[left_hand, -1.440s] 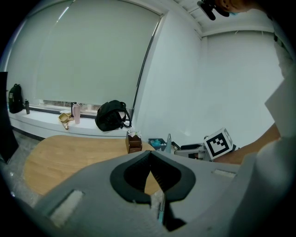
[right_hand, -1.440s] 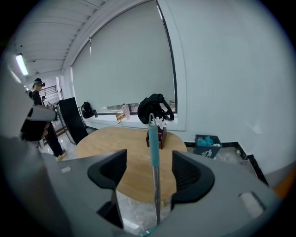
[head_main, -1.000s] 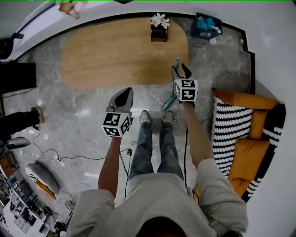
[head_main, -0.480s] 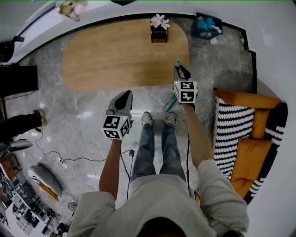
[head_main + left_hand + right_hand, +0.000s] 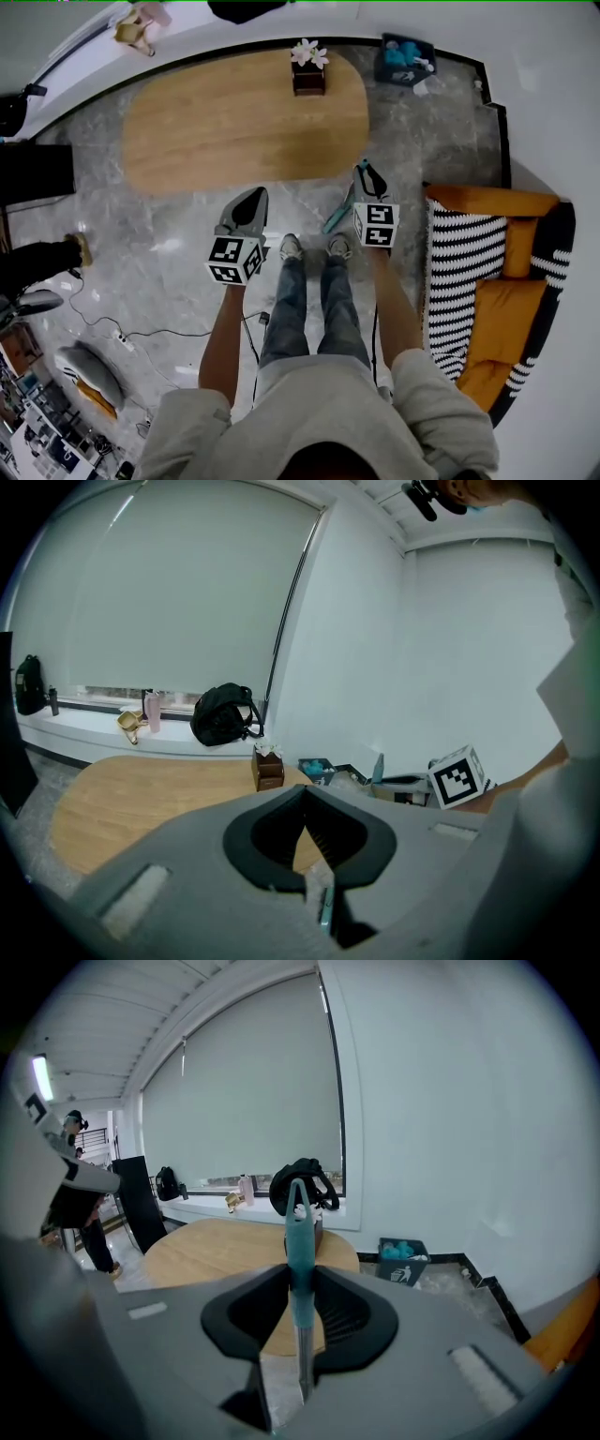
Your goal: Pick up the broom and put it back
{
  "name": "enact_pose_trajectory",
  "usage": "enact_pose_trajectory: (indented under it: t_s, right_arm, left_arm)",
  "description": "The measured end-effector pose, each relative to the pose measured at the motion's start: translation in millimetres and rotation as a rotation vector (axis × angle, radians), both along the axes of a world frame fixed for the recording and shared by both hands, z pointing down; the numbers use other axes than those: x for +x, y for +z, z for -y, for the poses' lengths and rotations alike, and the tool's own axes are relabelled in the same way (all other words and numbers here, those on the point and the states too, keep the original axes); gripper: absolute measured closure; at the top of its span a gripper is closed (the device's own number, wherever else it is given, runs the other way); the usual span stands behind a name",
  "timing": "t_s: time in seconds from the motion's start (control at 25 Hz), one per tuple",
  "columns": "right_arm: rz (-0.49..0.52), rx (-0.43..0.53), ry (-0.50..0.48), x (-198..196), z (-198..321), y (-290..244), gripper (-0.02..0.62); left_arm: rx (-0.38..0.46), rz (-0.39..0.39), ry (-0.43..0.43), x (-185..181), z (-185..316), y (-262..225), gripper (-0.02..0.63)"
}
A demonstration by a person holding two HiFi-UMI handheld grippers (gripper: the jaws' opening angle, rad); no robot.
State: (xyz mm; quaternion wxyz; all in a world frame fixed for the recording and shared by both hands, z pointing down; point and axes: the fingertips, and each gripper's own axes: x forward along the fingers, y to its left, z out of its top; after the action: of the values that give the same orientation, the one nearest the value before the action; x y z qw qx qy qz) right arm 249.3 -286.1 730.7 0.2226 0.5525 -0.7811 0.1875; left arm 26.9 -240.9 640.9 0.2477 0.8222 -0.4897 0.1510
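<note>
A grey marble floor (image 5: pixel 159 234) fills the head view, with an oval wooden surface (image 5: pixel 234 117) across the upper middle, a small bin (image 5: pixel 403 58) in the upper right corner and an orange sofa (image 5: pixel 511 291) with striped cushions down the right edge. You stand just below the surface. Your right hand-held gripper (image 5: pixel 367 173) has just been closing its jaws, and they now pinch the teal grip of the broom (image 5: pixel 298 1241). In the right gripper view the handle runs straight up between the pads. In the head view the lower part of the broom (image 5: pixel 336 214) slants down to the left of that hand-held gripper, near your feet. Your left hand-held gripper (image 5: pixel 305 803) sits to the left of centre in the head view, jaws pressed together with nothing between them. The pick-up looks done and the carry is the step in hand. Next, you should keep the pinch firm and the handle upright, since a long broom held near its top may swing. No view shows where the broom belongs, so look for that place before you let go.
</note>
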Motion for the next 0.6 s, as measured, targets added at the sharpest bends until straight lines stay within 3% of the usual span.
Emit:
enact_pose_trajectory:
  t_s: [0.6]
  right_arm:
    - [0.002,0.013,-0.044,15,-102,-42,0.509]
  left_arm:
    - [0.042,-0.006,0.038,42,-30,-38,0.608]
